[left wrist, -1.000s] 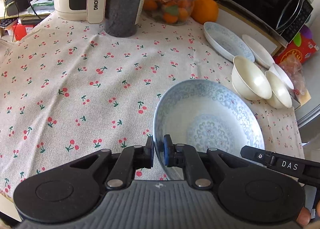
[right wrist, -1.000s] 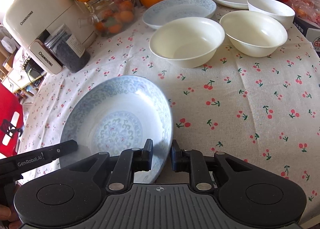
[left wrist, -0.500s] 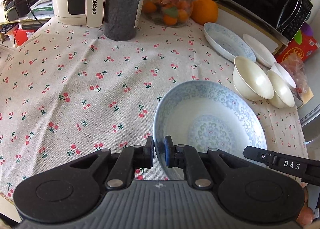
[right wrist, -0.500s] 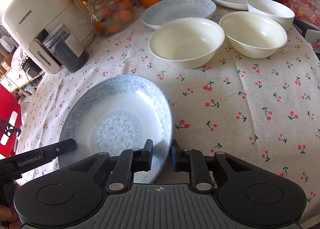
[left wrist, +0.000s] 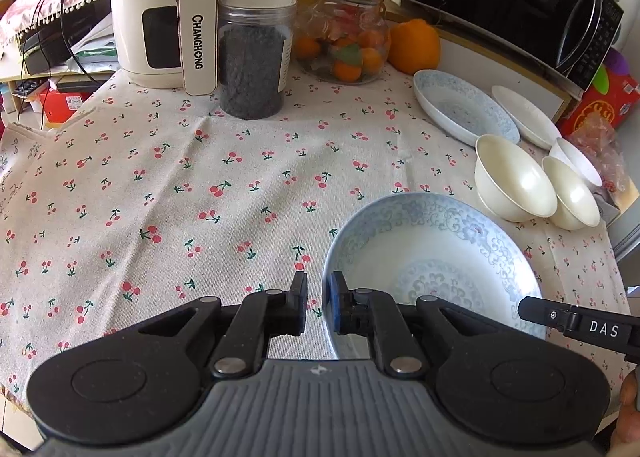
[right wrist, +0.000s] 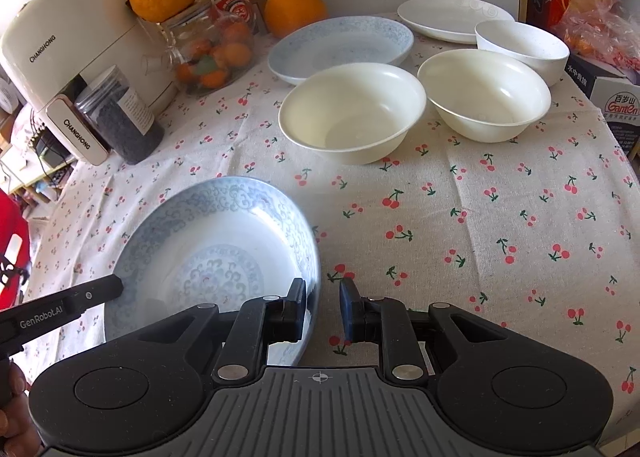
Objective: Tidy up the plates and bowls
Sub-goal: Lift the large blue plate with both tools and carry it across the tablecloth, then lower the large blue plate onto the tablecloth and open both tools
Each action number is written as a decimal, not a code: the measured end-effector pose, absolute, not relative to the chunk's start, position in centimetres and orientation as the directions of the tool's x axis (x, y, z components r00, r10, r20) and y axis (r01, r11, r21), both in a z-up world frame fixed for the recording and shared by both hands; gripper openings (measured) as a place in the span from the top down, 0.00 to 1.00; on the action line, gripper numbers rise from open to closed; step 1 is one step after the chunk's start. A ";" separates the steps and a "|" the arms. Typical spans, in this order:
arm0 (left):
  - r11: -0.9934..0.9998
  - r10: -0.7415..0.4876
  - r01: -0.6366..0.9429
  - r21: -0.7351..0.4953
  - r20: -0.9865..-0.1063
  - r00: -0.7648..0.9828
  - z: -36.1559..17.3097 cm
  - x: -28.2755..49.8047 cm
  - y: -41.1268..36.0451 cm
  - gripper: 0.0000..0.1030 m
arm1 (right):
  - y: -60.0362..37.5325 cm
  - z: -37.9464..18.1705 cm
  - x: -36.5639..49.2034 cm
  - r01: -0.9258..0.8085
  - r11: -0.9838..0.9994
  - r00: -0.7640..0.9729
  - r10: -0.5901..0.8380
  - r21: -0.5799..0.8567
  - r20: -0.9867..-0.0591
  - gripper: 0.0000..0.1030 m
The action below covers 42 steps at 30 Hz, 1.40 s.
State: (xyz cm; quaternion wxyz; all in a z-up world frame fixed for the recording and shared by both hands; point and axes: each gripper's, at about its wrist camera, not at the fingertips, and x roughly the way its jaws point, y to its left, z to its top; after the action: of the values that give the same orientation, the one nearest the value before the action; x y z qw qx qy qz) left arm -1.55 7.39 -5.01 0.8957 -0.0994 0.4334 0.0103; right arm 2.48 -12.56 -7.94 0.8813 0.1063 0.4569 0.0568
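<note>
Blue-patterned plate sits on the worktop, left gripper and right gripper jaws released astride opposite rims; clench evenly, lift level toward the matching plate.

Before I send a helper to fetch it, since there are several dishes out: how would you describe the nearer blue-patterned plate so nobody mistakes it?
On the cherry-print tablecloth, look at the near edge, in front of the two cream bowls. The blue-patterned plate sits there between the left gripper and right gripper, each straddling its rim. Its twin lies far back by the orange, untouched.
</note>
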 end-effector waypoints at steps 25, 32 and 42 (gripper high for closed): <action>0.973 -0.054 -0.135 -0.187 -0.754 0.655 -4.3 -1.0 7.9 0.78 | -13.9 -6.7 2.3 0.000 0.962 0.613 0.215 0.271 -0.760 0.78; 0.976 -0.050 -0.128 -0.177 -0.752 0.657 -4.2 -0.7 7.5 0.74 | -14.6 -6.1 2.3 0.010 0.964 0.631 0.201 0.267 -0.749 0.69; 0.969 -0.075 -0.123 -0.213 -0.734 0.675 -3.0 0.5 7.1 0.58 | -15.7 -5.2 2.6 0.022 0.959 0.654 0.199 0.281 -0.730 0.58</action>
State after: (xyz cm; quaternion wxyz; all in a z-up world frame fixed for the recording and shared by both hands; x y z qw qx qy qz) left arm 0.51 7.10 -3.04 0.9068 -0.1234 0.4028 0.0132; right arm 2.64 -15.69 -5.17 0.8994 0.1338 0.4133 0.0494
